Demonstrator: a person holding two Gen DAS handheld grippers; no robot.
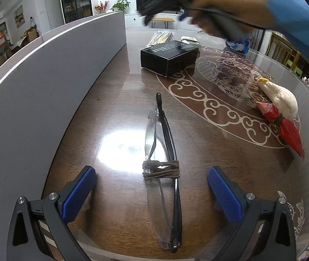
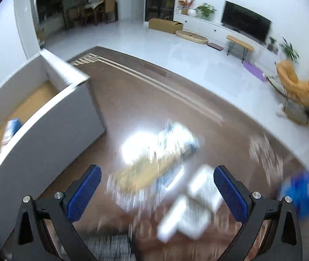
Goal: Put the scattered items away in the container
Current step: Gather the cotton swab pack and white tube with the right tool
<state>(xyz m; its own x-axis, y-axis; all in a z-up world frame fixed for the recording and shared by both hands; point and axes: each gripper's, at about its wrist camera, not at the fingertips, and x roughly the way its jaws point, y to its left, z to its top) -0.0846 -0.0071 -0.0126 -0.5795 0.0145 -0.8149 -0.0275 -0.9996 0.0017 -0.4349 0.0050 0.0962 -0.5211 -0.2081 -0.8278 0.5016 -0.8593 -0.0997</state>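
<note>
Lying between my left fingers (image 1: 152,182), the folded glasses (image 1: 163,169) rest flat on the dark glossy table (image 1: 119,91), bound near the middle with brown cord. My left fingers are spread wide, one blue pad on each side of the glasses and touching neither. The grey container (image 1: 45,82) stands just to the left, its long wall running along the table's edge. Farther out on the table sits a black box (image 1: 169,57), and to the right, on the pale scroll pattern, a cream cloth bundle (image 1: 279,99) lies against a red packet (image 1: 285,128) tied with cord. Near the far edge I see a clear packet (image 1: 160,38) and a blue-and-white item (image 1: 237,44). Above them, blurred, my right hand (image 1: 215,8) in a blue sleeve (image 1: 296,10) holds the other tool.

From the right wrist view, my right fingers (image 2: 157,184) are spread apart with nothing between them, above smeared white and blue things on the table that I cannot make out. The container's open corner (image 2: 67,76) shows at the left, with a blue-and-white item (image 2: 10,130) already inside.
</note>
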